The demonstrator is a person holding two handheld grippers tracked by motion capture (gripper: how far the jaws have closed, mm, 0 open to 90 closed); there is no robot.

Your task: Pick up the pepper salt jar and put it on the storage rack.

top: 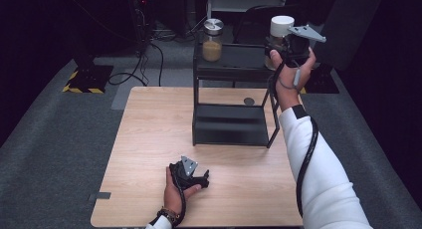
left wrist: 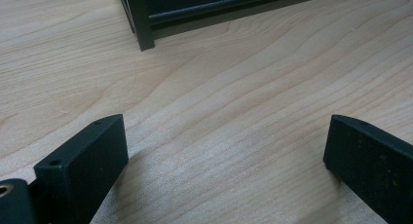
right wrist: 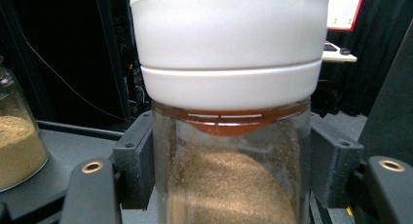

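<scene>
My right gripper (top: pixel 283 49) is up at the top shelf of the black rack (top: pixel 231 124), at that shelf's right end, with dark floor beyond the edge on that side. The rack stands on the far half of the wooden table (top: pixel 149 139), and its lower shelf is bare apart from the shadow. The near half of the table in front of the rack is open wood, and that is where my left gripper (top: pixel 196 178) rests, low on the surface, near the front edge and well apart from the rack.

The white-lidded jar (right wrist: pixel 229 136) sits squarely between my right jaws, upright, its glass body pressed on both sides by the pads just under the lid, so my right gripper is clamped on it. Brown powder fills the lower part of the glass. In the left gripper view my left jaws stand wide apart with only bare wood between them, 1 rack leg (left wrist: pixel 141 24) ahead.

I count 2 jars: the one I hold and a metal-lidded jar (top: pixel 212 41) farther left on the same shelf, well apart from it. There are 2 shelves and 1 rack.
</scene>
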